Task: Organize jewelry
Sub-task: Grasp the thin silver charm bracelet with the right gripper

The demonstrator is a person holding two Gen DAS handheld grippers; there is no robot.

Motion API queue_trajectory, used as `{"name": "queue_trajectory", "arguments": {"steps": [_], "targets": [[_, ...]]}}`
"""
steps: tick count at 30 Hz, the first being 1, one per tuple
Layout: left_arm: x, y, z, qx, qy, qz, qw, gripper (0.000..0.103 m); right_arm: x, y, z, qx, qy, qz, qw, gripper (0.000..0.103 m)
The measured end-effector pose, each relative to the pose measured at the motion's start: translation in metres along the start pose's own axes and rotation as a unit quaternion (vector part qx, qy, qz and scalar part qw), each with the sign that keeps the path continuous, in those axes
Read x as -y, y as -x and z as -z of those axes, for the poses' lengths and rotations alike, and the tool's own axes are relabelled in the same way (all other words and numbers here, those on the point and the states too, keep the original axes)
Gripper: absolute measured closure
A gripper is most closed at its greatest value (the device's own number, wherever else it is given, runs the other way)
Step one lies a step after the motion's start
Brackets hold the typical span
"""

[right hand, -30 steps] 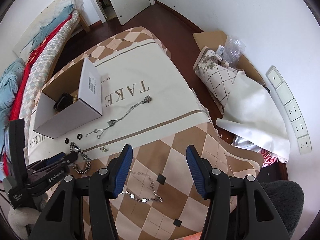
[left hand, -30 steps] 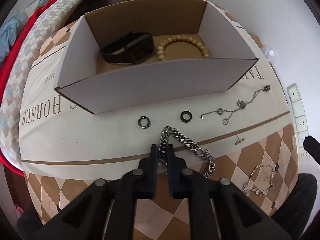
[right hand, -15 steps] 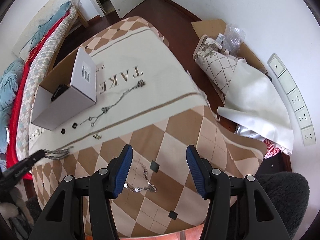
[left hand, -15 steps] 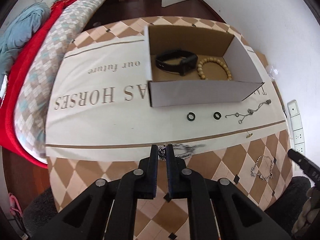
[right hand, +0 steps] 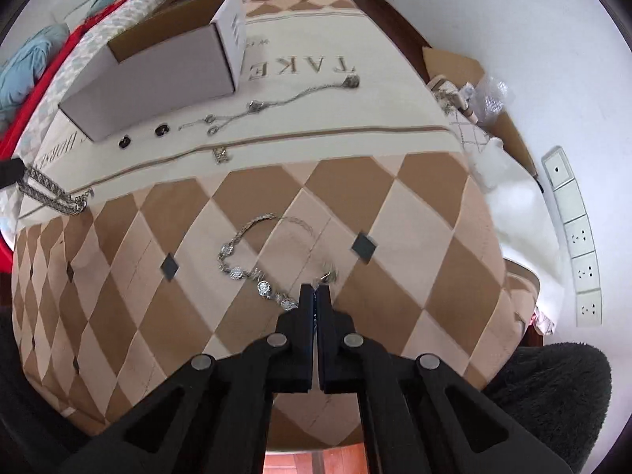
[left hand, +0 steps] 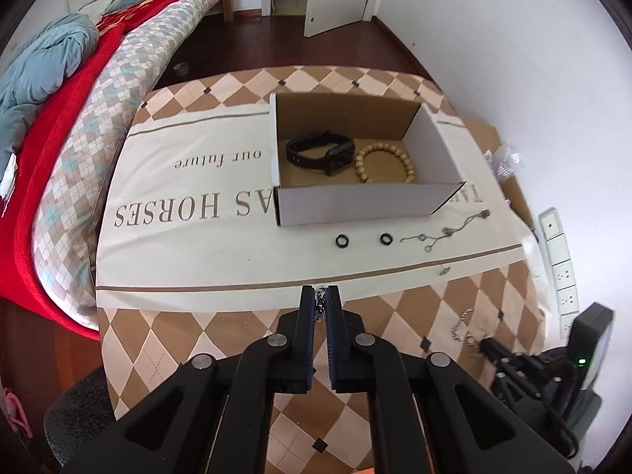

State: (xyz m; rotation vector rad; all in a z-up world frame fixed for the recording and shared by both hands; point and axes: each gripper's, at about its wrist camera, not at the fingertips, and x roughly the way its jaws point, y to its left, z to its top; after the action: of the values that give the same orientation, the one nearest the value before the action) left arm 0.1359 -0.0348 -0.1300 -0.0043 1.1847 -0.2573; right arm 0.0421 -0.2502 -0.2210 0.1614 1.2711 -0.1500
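My left gripper (left hand: 320,294) is shut on a thick silver chain (left hand: 319,304) and holds it above the table; the chain hangs from it in the right wrist view (right hand: 51,193). My right gripper (right hand: 315,290) is shut on one end of a silver coin necklace (right hand: 252,272) lying on the checked cloth. An open cardboard box (left hand: 355,205) holds a black watch (left hand: 320,152) and a wooden bead bracelet (left hand: 385,162). Two black rings (left hand: 342,240) (left hand: 385,238), a thin silver necklace (left hand: 446,231) and a small gold piece (left hand: 445,271) lie in front of the box.
A bed with red and blue covers (left hand: 59,126) runs along the table's left side. Cardboard and plastic wrap (right hand: 486,91) lie on the floor at the right. Wall sockets (right hand: 580,237) are on the right wall. A dark furry seat (right hand: 553,387) is at the near right.
My left gripper has lifted the thick chain off the table and pulled back. My right gripper has come down to the coin necklace and closed on its end.
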Motion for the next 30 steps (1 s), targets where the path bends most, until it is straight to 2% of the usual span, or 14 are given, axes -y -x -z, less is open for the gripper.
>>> {"name": "queue_trajectory", "arguments": {"steps": [6, 15, 21, 23, 26, 28, 29, 30], "targets": [[-0.014, 0.035, -0.012, 0.031, 0.023, 0.018, 0.9991, 0.101, -0.003, 0.025, -0.007, 0.025, -0.015, -0.06, 0.998, 0.102], [-0.016, 0.066, -0.032, 0.063, 0.023, 0.028, 0.9974, 0.102, -0.008, 0.085, -0.05, 0.076, -0.033, -0.15, 0.985, 0.103], [-0.005, 0.084, -0.059, 0.092, 0.008, 0.04, 0.9949, 0.103, -0.015, 0.131, -0.093, 0.13, -0.009, -0.17, 0.977, 0.103], [-0.002, 0.086, -0.064, 0.098, 0.004, 0.043, 0.9942, 0.103, -0.014, 0.13, -0.102, 0.119, -0.006, -0.174, 0.977, 0.103], [-0.003, 0.08, -0.063, 0.095, 0.003, 0.046, 0.9944, 0.103, -0.01, 0.099, -0.099, 0.054, -0.006, -0.174, 0.983, 0.101], [-0.004, 0.068, -0.057, 0.084, -0.003, 0.033, 0.9959, 0.101, -0.005, 0.068, -0.084, 0.017, -0.01, -0.153, 0.988, 0.085], [-0.006, 0.059, -0.052, 0.074, 0.0, 0.028, 0.9969, 0.098, -0.004, 0.051, -0.076, 0.002, -0.01, -0.138, 0.99, 0.062], [-0.012, 0.045, -0.045, 0.057, 0.014, 0.025, 0.998, 0.098, -0.002, 0.036, -0.068, -0.008, -0.012, -0.127, 0.992, 0.048]]}}
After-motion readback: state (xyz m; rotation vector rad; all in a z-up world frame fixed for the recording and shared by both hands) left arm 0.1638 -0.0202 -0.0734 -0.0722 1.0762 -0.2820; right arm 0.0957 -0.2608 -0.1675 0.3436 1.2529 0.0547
